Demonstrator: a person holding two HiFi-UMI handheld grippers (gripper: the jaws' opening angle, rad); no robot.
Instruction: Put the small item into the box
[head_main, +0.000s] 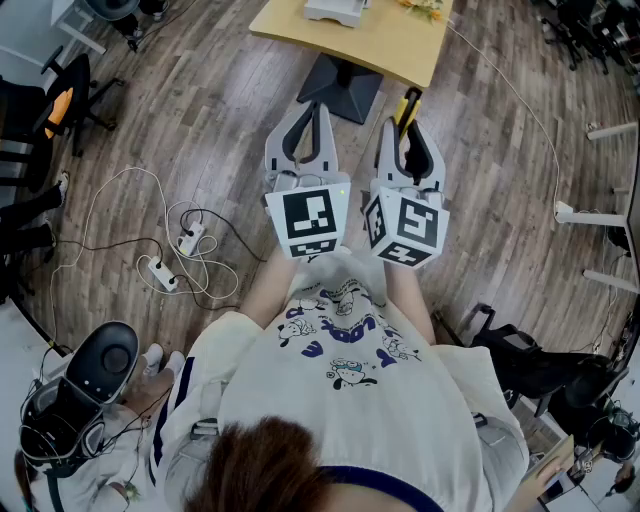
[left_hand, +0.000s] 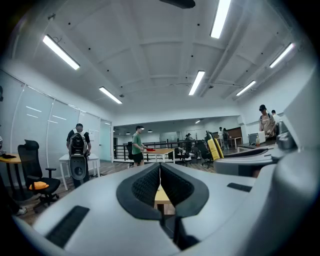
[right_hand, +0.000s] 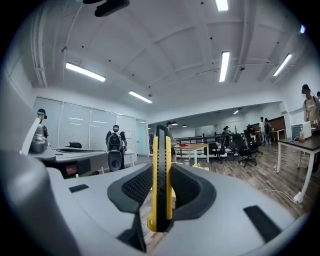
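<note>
I hold both grippers side by side above the wooden floor, pointing toward a wooden table (head_main: 390, 48). My right gripper (head_main: 408, 128) is shut on a yellow and black utility knife (head_main: 407, 104). In the right gripper view the knife (right_hand: 161, 190) stands upright between the black pads (right_hand: 187, 187) of that gripper (right_hand: 161, 172). My left gripper (head_main: 314, 112) is shut with nothing between its jaws, and in its own view that gripper's (left_hand: 160, 172) pads meet in a thin line. A white box-like object (head_main: 335, 10) sits on the table's far edge, mostly cut off.
The table's dark base (head_main: 340, 88) stands on the floor just ahead. Cables and power strips (head_main: 165, 272) lie to the left, with office chairs (head_main: 62, 100) beyond. White desk legs (head_main: 590, 215) stand at the right. Several people (left_hand: 137, 146) stand far off in the room.
</note>
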